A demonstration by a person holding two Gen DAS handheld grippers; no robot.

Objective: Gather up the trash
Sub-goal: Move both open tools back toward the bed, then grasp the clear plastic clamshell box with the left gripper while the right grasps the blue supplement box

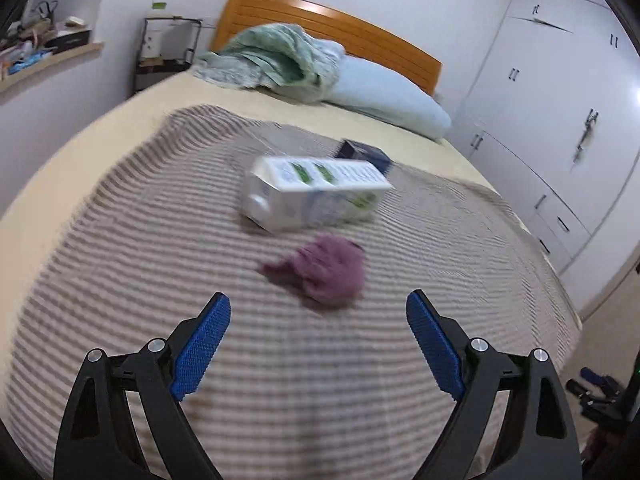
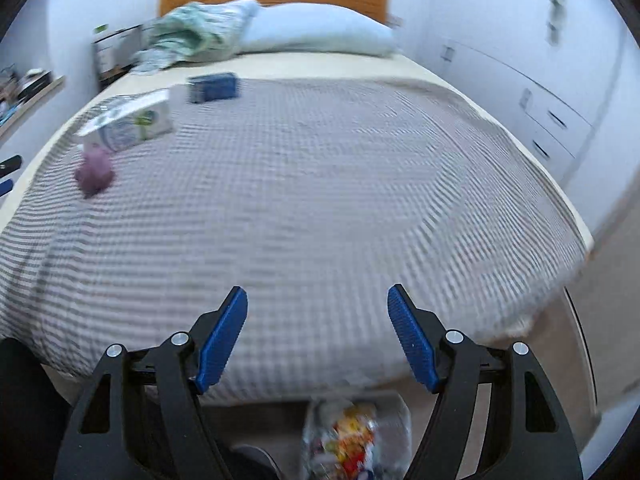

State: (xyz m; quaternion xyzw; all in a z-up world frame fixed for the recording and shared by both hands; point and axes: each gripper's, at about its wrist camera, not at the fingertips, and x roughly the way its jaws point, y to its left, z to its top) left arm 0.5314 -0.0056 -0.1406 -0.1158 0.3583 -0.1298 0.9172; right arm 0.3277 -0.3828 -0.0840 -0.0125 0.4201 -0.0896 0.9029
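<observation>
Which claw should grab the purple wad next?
Left. The left claw is open with the purple wad just ahead; from the right claw it lies far off to the left.

Left gripper (image 1: 318, 307) jaws apart; purple wad (image 1: 320, 270) just ahead.

We count on the bed (image 1: 120, 264):
- one white carton (image 1: 312, 196)
- one dark blue box (image 1: 366, 156)
- one purple wad (image 1: 324, 270)
- one pillow (image 1: 388, 96)
- two grippers: left gripper (image 1: 318, 306), right gripper (image 2: 317, 298)

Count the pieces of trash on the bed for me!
3, though more may be hidden. A white carton lies on its side mid-bed, a crumpled purple wad sits just in front of it, and a dark blue box is behind the carton.
</observation>
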